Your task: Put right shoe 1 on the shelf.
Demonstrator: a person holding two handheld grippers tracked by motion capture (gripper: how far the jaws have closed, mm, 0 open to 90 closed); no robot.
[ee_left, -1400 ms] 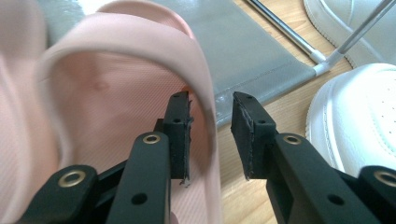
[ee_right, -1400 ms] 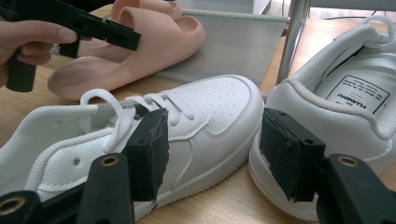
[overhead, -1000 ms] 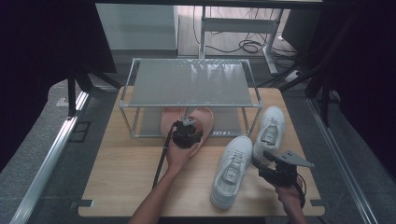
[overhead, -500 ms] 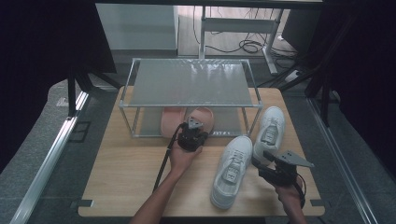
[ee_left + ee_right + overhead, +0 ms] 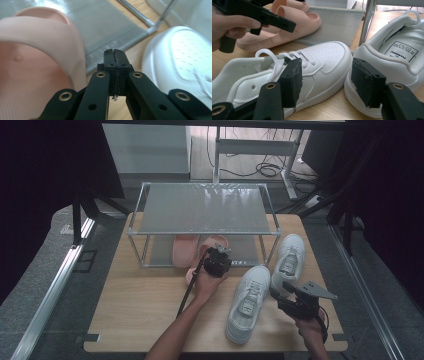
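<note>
While its fingers are pressing together on nothing, the left gripper (image 5: 218, 254) is nudging the pink slipper (image 5: 202, 255) shelfward; the right gripper (image 5: 278, 296) is waiting wide open by the sneakers (image 5: 248, 301).

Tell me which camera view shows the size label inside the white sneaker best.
The right gripper view: the label on the insole of the right-hand white sneaker is close, its print partly legible. In the high view that sneaker lies small, its label a grey patch. The left gripper view catches white sneaker uppers, no label.
</note>
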